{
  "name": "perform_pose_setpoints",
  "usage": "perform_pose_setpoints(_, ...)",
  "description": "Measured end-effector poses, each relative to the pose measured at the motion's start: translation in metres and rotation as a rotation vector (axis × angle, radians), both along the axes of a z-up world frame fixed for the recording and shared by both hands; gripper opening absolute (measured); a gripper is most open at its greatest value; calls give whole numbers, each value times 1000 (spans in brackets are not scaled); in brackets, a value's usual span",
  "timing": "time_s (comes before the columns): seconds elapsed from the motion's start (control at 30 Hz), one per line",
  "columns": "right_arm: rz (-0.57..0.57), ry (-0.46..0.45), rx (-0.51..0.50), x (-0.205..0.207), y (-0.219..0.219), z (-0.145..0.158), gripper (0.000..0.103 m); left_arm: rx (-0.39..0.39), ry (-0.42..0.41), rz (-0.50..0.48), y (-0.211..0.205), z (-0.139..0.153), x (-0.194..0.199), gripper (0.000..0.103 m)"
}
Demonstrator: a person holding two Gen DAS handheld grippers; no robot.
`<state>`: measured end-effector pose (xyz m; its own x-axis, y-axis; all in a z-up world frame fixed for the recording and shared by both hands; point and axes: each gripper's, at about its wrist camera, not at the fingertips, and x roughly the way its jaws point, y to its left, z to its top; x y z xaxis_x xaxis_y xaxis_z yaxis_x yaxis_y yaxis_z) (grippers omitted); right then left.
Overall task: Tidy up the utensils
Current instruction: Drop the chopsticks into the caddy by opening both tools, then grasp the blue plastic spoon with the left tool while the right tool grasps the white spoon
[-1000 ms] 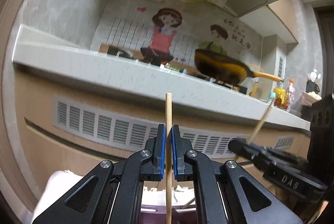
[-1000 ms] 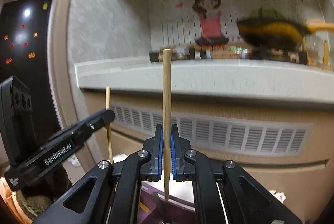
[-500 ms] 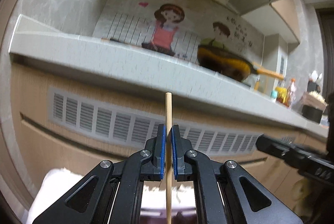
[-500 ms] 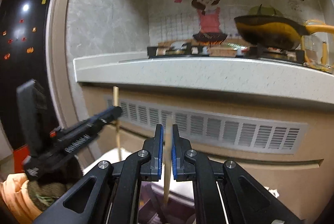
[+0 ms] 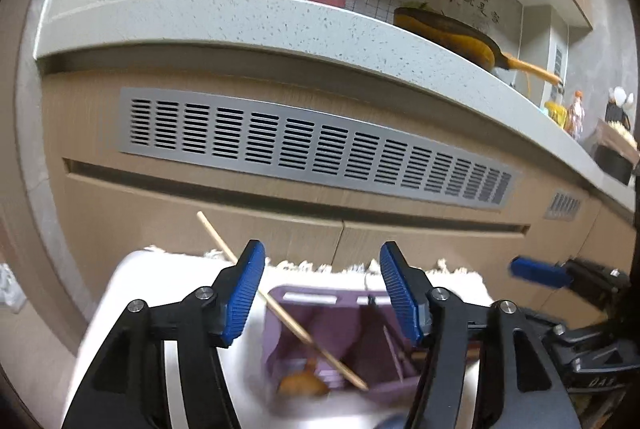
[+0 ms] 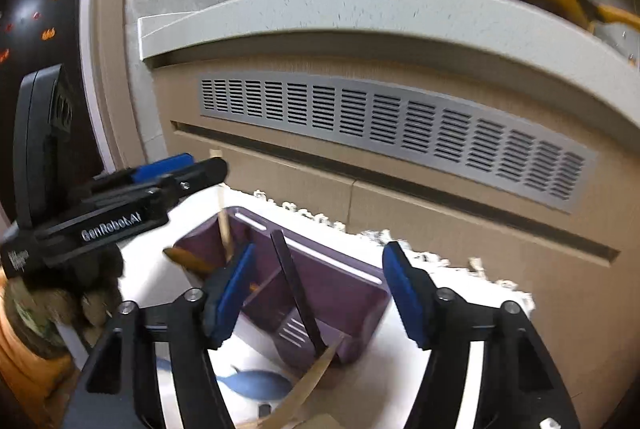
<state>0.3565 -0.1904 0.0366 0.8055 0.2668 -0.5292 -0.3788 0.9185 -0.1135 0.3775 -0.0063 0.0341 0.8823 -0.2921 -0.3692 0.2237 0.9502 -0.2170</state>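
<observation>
My left gripper (image 5: 322, 289) is open and empty above a purple utensil holder (image 5: 312, 299). A wooden chopstick (image 5: 280, 301) leans loose in the holder, tip up and to the left. A brown wooden spoon (image 5: 302, 385) lies in it too. My right gripper (image 6: 318, 293) is open and empty above the same purple holder (image 6: 356, 301). A black utensil handle (image 6: 298, 293) stands in the holder, and a chopstick (image 6: 224, 229) leans at its far left corner. The left gripper also shows in the right wrist view (image 6: 176, 169).
The holder stands on a white surface (image 6: 448, 277) with a fringed cloth edge. Behind it are wooden cabinet fronts with a grey vent grille (image 5: 312, 149) under a speckled counter (image 5: 240, 25). A yellow pan (image 5: 452, 37) sits on the counter. A blue fish shape (image 6: 256, 383) lies near the holder.
Both grippers opened and let go of their chopsticks, which dropped into the purple holder. Both cameras tilted down toward the holder.
</observation>
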Motion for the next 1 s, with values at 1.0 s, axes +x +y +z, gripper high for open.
perform_pose_setpoints(1.0,-63,372,35,-111,-48,-123,102,260,360,-407,-47,-84,-82,51)
